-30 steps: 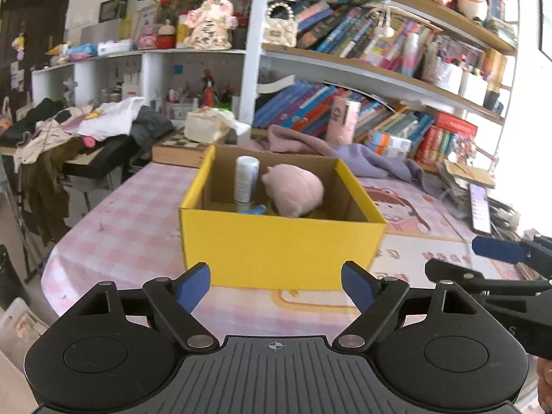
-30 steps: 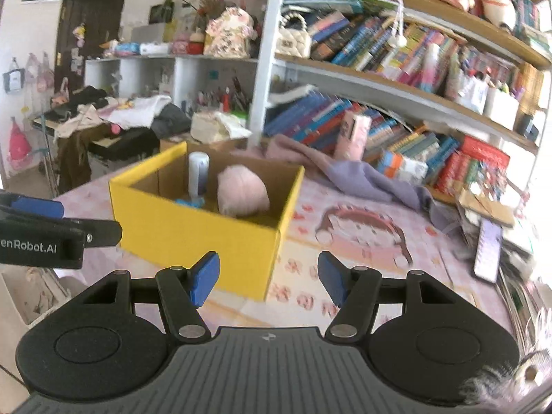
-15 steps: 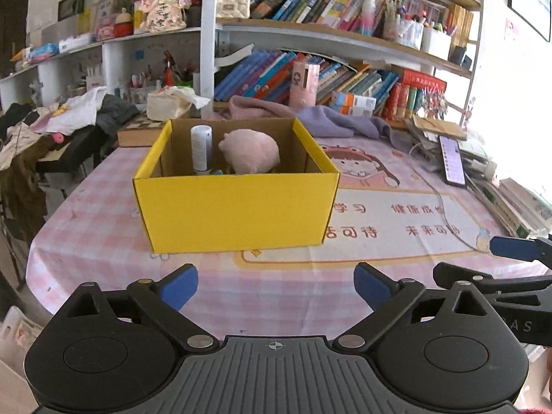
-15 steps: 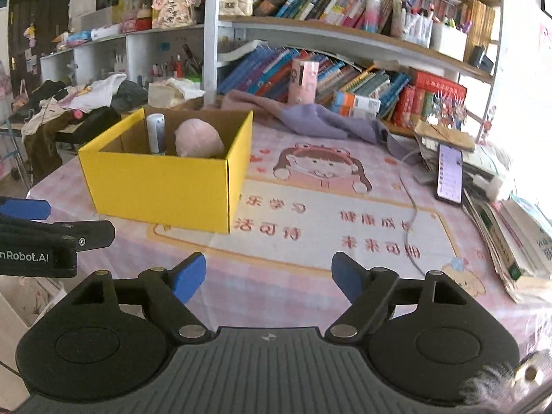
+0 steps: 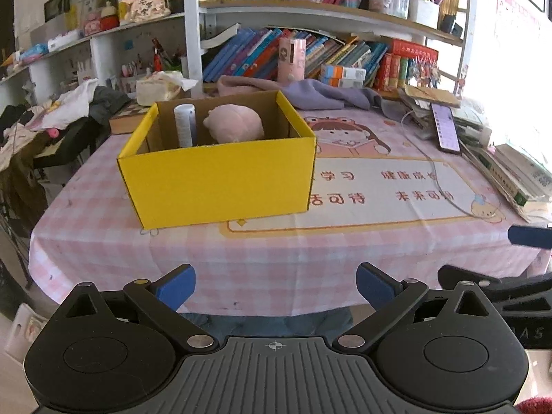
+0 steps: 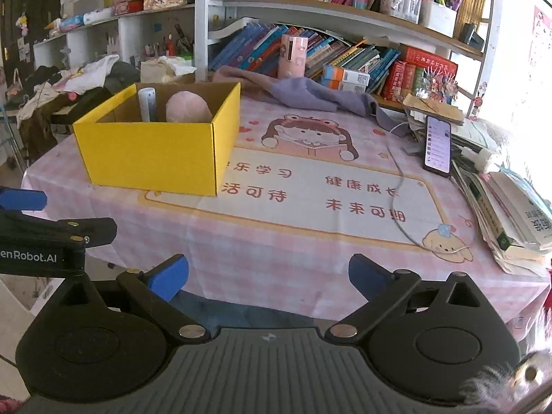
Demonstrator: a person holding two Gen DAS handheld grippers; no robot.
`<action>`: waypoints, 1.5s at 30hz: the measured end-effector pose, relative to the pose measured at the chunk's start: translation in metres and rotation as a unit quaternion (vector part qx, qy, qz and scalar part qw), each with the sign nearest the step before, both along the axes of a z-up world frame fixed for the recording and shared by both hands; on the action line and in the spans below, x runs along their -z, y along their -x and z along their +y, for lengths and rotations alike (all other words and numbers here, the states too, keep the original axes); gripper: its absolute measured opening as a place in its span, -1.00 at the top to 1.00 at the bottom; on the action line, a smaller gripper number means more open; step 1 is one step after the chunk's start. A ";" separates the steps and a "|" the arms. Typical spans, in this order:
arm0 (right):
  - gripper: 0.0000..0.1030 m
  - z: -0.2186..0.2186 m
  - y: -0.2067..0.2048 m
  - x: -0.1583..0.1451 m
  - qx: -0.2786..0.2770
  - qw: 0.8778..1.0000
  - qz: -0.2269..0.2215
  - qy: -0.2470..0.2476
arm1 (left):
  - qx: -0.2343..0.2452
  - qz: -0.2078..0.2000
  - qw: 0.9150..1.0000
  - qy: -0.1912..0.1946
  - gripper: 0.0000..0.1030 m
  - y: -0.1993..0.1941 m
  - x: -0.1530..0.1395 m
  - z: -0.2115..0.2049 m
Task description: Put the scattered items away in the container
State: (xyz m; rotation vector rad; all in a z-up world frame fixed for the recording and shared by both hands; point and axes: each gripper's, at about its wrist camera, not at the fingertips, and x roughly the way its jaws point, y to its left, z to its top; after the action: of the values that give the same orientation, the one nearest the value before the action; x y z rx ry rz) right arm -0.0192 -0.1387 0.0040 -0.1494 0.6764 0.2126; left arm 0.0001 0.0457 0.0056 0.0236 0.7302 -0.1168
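A yellow cardboard box (image 5: 220, 179) stands on the pink checked tablecloth, left of centre; it also shows in the right wrist view (image 6: 151, 155). Inside it are a pink plush toy (image 5: 234, 126) (image 6: 188, 107) and an upright white cylinder bottle (image 5: 184, 124) (image 6: 147, 100). My left gripper (image 5: 276, 284) is open and empty, held off the table's near edge. My right gripper (image 6: 267, 274) is open and empty, also off the near edge. Each gripper shows at the side of the other's view.
A phone (image 6: 438, 145) with a white cable (image 6: 396, 186) lies at the right, beside stacked books (image 6: 510, 207). A purple cloth (image 6: 310, 95) lies behind the box. Bookshelves (image 5: 345, 17) stand at the back. Clothes (image 5: 69, 110) are piled at the far left.
Both grippers have pulled back from the box, past the table's near edge; the box looks smaller and farther. Both jaws have stayed open and empty.
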 end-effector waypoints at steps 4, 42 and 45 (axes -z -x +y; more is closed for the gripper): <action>-1.00 -0.010 0.002 0.000 0.012 1.000 -0.001 -0.004 | 0.009 0.005 1.000 -0.007 -0.96 0.004 0.001 -0.007; -1.00 -0.026 0.011 0.000 0.003 1.000 0.006 -0.008 | -0.002 0.011 1.000 -0.027 -1.00 0.009 -0.003 -0.027; -1.00 -0.025 0.010 0.003 0.010 1.000 0.015 0.002 | -0.001 0.017 0.999 -0.032 -1.00 0.007 -0.001 -0.029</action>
State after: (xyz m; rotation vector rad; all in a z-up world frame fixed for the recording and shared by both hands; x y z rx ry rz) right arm -0.0295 -0.1635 0.0009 -0.1432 0.7088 0.1944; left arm -0.0073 0.0169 0.0066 0.0818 0.7671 -0.0925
